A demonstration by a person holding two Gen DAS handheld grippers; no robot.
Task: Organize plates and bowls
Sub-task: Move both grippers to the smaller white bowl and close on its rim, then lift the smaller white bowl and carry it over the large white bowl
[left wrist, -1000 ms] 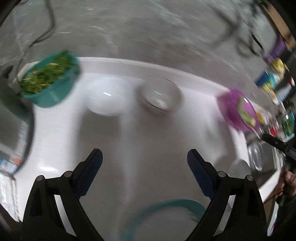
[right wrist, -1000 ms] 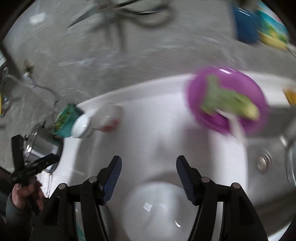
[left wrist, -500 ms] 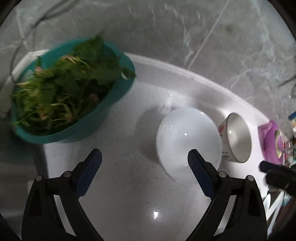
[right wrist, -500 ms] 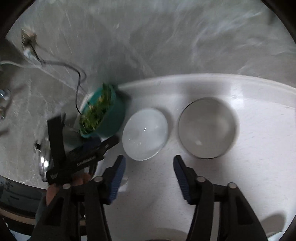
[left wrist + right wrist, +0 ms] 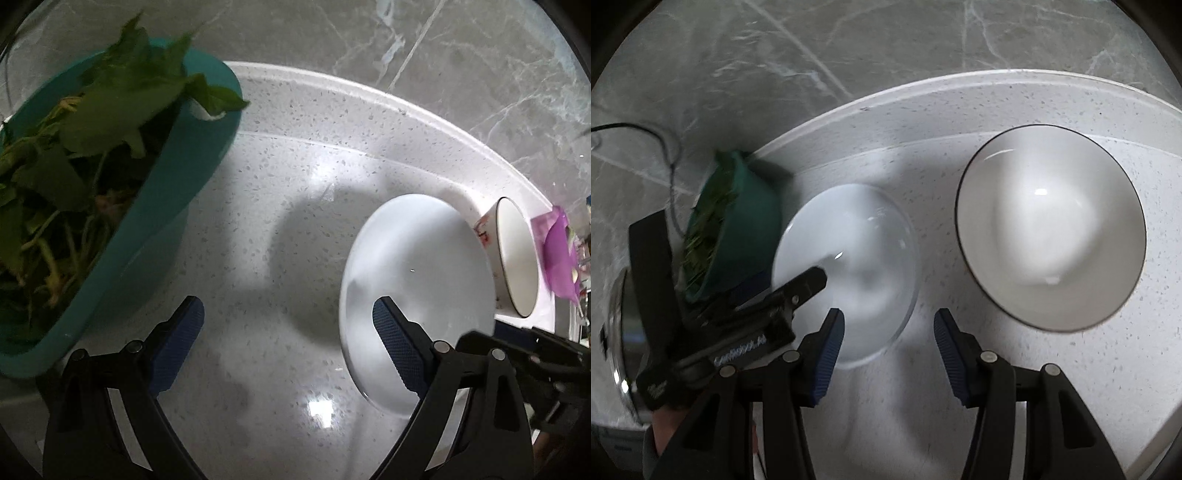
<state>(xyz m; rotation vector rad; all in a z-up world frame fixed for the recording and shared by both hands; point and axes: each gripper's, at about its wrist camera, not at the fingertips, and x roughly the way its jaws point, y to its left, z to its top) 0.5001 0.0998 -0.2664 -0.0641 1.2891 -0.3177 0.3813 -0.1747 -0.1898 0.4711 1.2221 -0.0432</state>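
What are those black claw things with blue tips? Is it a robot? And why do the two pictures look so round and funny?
No robot here. A person holds a pincher tool in each hand, and each tool carries a small camera looking out along its two fingers. The round lens bends everything. One picture comes from the left gripper, the other from the right gripper. Both are open and hold nothing. On the speckled white counter stand a teal basket of green leaves, a plain white bowl and a white bowl with a dark rim. In the right camera's picture you can see the left tool reaching over the plain bowl.
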